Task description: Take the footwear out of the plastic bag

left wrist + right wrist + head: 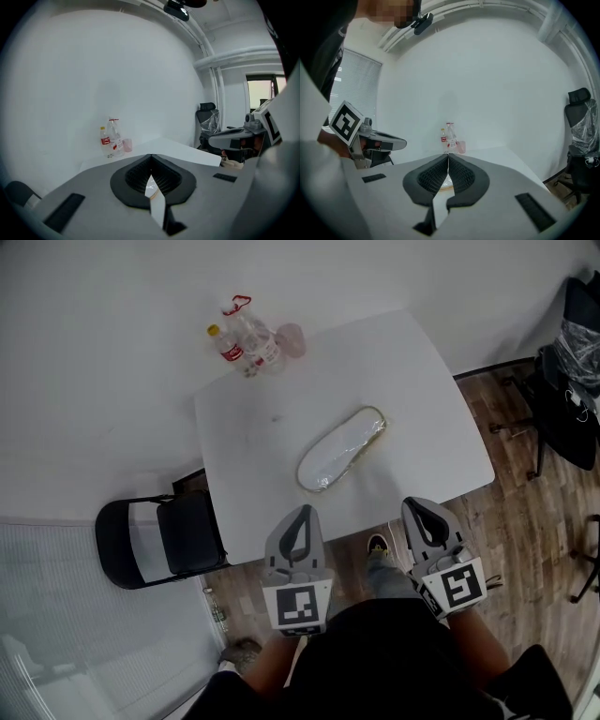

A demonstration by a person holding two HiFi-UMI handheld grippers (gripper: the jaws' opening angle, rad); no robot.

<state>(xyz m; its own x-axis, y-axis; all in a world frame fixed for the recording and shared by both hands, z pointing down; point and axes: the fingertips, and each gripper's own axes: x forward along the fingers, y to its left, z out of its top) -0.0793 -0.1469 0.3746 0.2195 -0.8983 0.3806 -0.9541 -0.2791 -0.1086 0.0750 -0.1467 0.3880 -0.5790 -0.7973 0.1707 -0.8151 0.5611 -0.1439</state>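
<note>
Nothing of the task is done yet: on the white table (422,390) the pale, flat footwear (345,444) lies wrapped in its clear plastic bag (317,474). The bag is well apart from the left gripper (302,510) and right gripper (413,503), both clenched empty at the near edge. Around the table are wood floor (530,521), a black folding chair (169,538), and at the far corner bottles (246,341) and a pink cup (292,338).
</note>
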